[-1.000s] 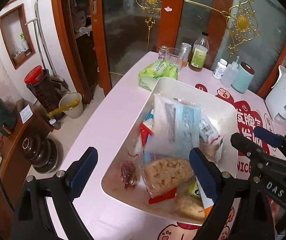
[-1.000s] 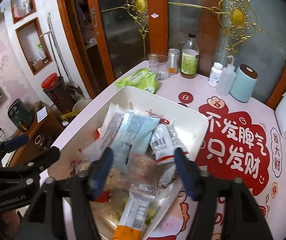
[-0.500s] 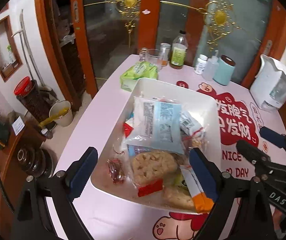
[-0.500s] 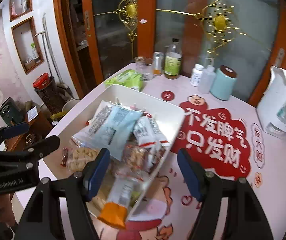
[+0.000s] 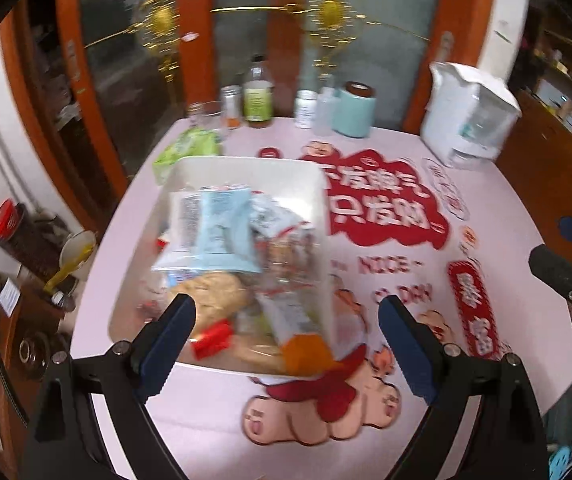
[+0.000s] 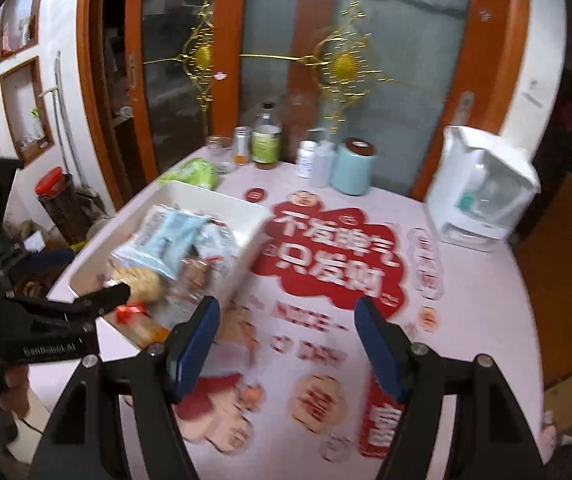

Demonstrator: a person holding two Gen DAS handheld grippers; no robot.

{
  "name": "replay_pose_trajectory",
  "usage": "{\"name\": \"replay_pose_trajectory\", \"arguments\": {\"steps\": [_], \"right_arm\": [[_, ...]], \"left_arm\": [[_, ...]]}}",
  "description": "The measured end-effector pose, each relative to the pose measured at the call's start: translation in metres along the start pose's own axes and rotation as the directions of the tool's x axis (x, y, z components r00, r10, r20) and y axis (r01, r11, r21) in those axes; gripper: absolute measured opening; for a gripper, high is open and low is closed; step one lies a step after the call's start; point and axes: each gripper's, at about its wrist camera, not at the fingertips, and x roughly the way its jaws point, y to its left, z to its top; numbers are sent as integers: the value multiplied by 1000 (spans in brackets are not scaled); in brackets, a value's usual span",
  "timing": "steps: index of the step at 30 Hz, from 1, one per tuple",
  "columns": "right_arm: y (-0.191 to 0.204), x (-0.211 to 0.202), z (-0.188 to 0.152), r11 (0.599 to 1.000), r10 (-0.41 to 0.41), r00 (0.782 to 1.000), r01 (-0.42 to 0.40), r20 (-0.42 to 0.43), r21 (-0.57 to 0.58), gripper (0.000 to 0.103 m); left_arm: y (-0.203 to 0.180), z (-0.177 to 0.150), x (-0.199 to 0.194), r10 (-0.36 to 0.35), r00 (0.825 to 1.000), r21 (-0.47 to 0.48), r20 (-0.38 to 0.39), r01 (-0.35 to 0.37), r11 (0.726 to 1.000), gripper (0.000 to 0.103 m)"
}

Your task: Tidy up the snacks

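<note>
Here, both grippers are shown spread and empty: the left gripper [image 5: 286, 336] above the near rim of a white rectangular bin [image 5: 246, 168] heaped with crinkled snack packets [image 5: 214, 232]; the right gripper [image 6: 286, 340] over printed pink tabletop [image 6: 485, 300], bottles [image 6: 266, 142] ranged beyond.

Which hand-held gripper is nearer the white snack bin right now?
Left. The left hand-held gripper hangs open over the near rim of the white snack bin. The right hand-held gripper is open over the bare pink table, off to the bin's right.
</note>
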Motion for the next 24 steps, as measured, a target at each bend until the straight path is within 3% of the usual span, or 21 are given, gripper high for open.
{"name": "replay_pose_trajectory", "arguments": {"steps": [11, 18, 24], "right_arm": [[-69, -46, -46, 982, -51, 999, 51, -5, 184, 70], [-91, -57, -64, 951, -66, 998, 58, 18, 303, 70], [-92, -53, -74, 955, -30, 1000, 28, 3, 295, 70]], "left_arm": [[-103, -3, -47, -51, 998, 92, 40, 47, 995, 92], [-130, -16, -66, -17, 998, 54, 57, 14, 998, 92], [-143, -27, -66, 11, 999, 34, 36, -12, 999, 92]]}}
